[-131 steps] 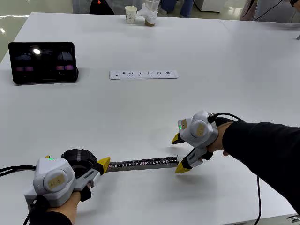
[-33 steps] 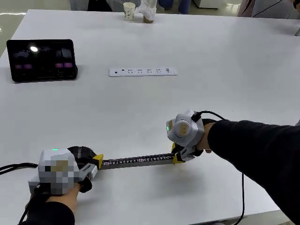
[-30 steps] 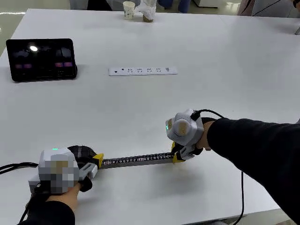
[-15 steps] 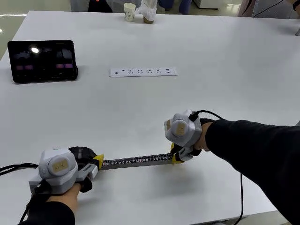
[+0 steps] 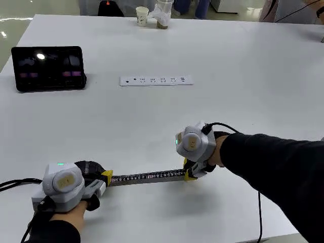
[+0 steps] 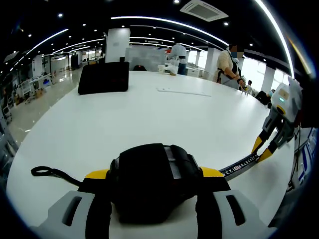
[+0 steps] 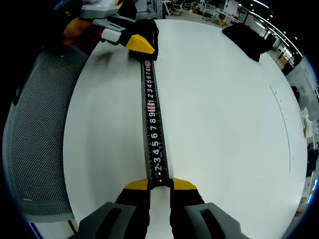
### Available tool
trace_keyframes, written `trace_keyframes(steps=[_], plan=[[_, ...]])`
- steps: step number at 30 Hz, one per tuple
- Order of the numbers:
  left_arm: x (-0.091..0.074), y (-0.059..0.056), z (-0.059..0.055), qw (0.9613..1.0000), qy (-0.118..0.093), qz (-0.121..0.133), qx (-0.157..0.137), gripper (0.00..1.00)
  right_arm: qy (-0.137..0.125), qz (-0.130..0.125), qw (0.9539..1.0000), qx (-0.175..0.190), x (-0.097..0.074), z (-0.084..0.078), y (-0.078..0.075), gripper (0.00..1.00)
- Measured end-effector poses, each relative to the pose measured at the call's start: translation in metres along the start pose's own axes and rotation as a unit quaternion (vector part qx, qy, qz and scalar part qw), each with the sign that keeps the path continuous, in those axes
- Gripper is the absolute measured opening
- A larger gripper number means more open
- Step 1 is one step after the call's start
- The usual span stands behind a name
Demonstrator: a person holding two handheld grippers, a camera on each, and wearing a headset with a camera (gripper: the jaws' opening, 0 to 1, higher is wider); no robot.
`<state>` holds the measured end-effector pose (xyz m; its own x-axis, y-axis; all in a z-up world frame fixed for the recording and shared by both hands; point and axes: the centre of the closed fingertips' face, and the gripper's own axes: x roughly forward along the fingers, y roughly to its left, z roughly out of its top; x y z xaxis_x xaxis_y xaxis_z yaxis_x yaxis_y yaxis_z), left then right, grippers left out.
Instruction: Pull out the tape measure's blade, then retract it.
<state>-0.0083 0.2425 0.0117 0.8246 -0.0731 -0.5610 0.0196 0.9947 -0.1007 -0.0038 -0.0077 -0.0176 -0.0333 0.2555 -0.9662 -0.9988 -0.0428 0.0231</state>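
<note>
black tape measure, numbered blade extended

The tape measure is black, its blade dark with white numerals.

- The tape measure's blade, right gripper view: white numerals on black, 2 to 9 from the near end, a red-marked figure, then 1, 2, 3 onward.
- Head view: blade figures too small to read.
</note>
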Motion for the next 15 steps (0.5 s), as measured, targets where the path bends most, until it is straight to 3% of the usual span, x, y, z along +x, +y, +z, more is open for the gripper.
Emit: trace_keyframes(steps=[15], plan=[[0.0009,0.0009,-0.0001,1.0000,0.001,0.001,0.003,0.64,-0.002,0.000,1.0000,0.002,0.0010,0.0048,0.0006,0.12]])
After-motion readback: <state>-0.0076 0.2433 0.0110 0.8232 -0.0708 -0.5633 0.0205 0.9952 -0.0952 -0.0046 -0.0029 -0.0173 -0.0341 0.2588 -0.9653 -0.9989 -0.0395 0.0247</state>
